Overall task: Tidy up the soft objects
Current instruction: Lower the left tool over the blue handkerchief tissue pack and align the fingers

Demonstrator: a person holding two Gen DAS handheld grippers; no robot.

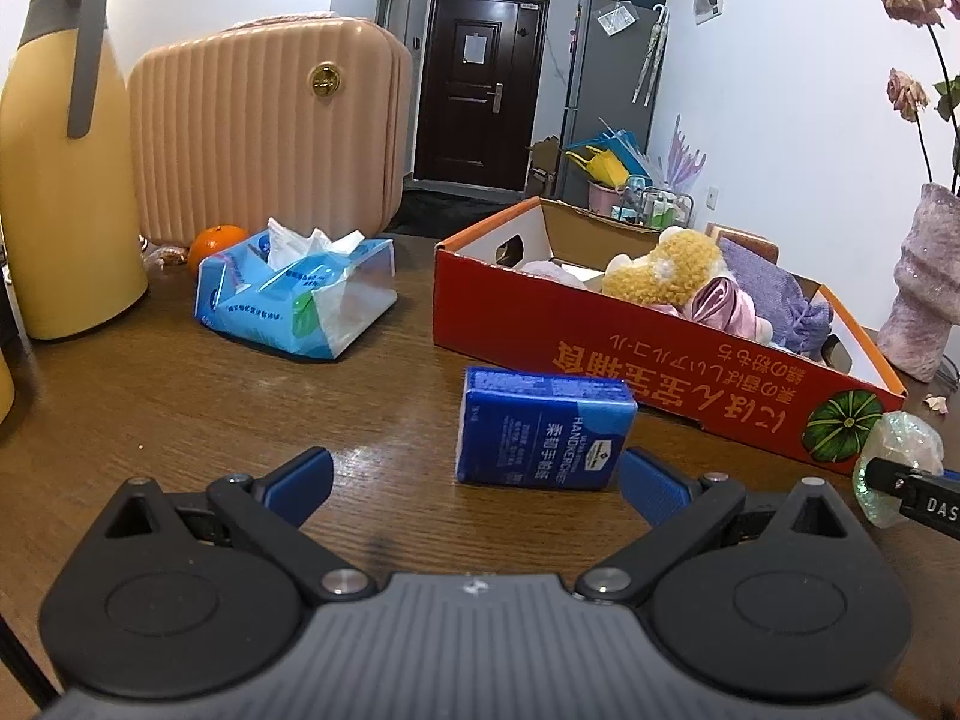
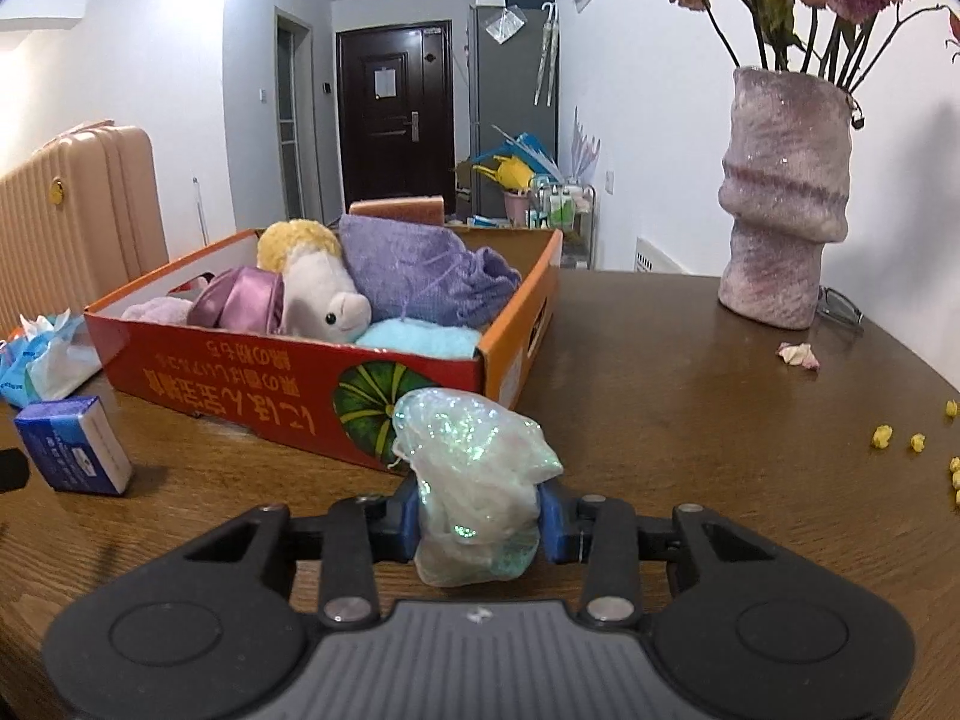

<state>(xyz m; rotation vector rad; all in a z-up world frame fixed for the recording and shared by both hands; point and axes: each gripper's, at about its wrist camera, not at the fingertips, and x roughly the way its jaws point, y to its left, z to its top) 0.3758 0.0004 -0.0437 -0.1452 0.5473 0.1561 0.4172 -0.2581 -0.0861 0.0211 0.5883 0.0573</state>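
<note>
A red cardboard box [image 1: 660,354] [image 2: 252,384] on the wooden table holds a yellow-headed plush toy [image 2: 318,288], a purple cloth [image 2: 420,276], a pink satin piece [image 2: 240,300] and a light blue cloth [image 2: 420,339]. My right gripper [image 2: 480,519] is shut on an iridescent sheer pouch [image 2: 474,468], just in front of the box's near corner; the pouch also shows in the left wrist view [image 1: 900,450]. My left gripper [image 1: 474,480] is open and empty, its fingers on either side of a blue handkerchief tissue pack [image 1: 540,435] [image 2: 72,444] that lies just ahead.
An opened soft tissue pack [image 1: 294,294], an orange [image 1: 216,243], a pink ribbed case [image 1: 270,132] and a yellow jug [image 1: 60,168] stand at the left. A pink vase [image 2: 786,204] with dried flowers stands at the right, with petals and yellow crumbs [image 2: 882,435] scattered on the table.
</note>
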